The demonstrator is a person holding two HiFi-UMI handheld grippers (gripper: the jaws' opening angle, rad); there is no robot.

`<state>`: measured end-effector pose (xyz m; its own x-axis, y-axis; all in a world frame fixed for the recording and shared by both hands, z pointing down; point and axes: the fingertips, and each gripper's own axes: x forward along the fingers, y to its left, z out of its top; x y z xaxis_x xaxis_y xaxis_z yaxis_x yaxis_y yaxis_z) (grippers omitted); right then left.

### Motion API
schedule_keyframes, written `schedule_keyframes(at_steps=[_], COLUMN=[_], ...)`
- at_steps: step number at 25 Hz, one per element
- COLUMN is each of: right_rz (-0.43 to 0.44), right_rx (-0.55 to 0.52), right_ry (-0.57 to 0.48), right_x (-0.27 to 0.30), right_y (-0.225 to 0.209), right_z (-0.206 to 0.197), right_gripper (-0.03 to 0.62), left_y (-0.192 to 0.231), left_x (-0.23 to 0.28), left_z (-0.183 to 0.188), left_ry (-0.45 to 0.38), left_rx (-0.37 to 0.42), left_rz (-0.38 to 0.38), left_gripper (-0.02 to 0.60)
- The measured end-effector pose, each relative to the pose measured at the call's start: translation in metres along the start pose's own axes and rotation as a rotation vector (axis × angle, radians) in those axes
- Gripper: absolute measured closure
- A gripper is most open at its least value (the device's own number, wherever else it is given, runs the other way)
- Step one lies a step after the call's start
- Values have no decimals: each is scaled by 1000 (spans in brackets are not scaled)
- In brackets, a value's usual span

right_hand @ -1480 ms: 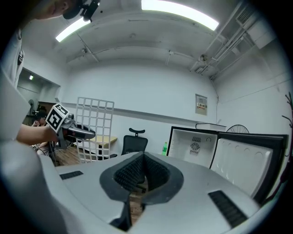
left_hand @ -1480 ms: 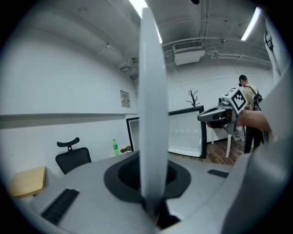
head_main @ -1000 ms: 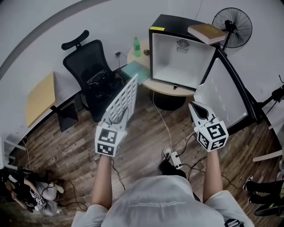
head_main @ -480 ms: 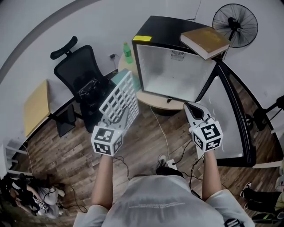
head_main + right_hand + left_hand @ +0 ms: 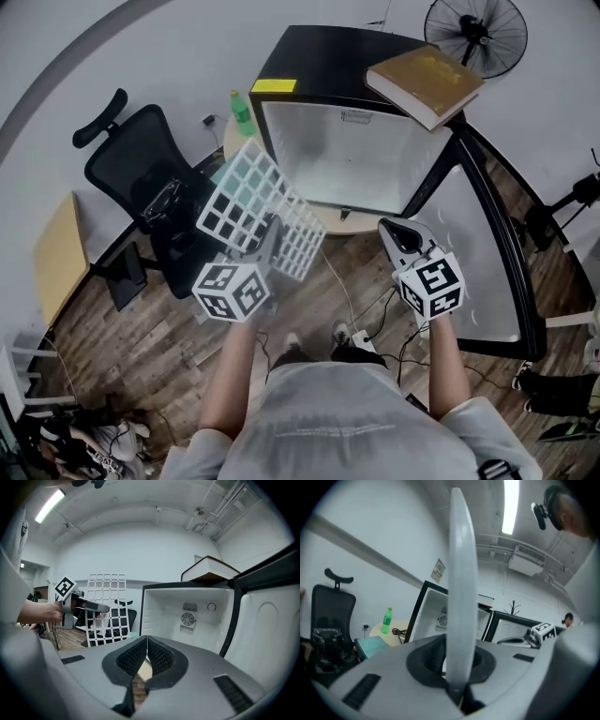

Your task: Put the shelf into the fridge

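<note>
Left gripper (image 5: 265, 246) jaws clamped on the edge of the white grid shelf (image 5: 246, 197), tilted, near the open fridge (image 5: 319, 66). Right gripper (image 5: 397, 232) jaws closed, empty.

No words or numbers can be read anywhere. A yellow label (image 5: 273, 85) sits on top of the black fridge (image 5: 328, 56), upper centre of the head view, its print too small. A wall sign (image 5: 438, 571), above centre in my left gripper view, is blurred too.
</note>
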<state>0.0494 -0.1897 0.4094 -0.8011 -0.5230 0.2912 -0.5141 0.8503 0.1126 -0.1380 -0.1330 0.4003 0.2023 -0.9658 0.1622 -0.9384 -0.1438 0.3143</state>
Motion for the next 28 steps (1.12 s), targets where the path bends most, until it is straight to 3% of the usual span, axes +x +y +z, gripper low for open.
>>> schedule_keyframes(at_steps=[5, 12, 15, 19, 22, 28], right_rz=[-27, -50, -60, -97, -120, -130], right_rx=[11, -11, -40, -76, -94, -137], right_ry=[26, 88, 136, 162, 177, 244], right_x=[10, 21, 21, 14, 8, -5], right_y=[6, 16, 18, 15, 14, 14], right_z=[2, 1, -2, -3, -2, -6], right_gripper=[579, 575, 485, 470, 462, 444], left_y=[12, 8, 6, -4, -9, -10], left_x=[34, 79, 92, 105, 108, 112], left_z=[3, -11, -16, -25, -32, -34], left_ry=[-47, -28, -19, -17, -21, -46], left_rx=[-331, -688, -810, -981, -1078, -1147], left_rz=[-117, -247, -274, -307, -312, -284], left_gripper=[545, 543, 545, 543, 543, 545])
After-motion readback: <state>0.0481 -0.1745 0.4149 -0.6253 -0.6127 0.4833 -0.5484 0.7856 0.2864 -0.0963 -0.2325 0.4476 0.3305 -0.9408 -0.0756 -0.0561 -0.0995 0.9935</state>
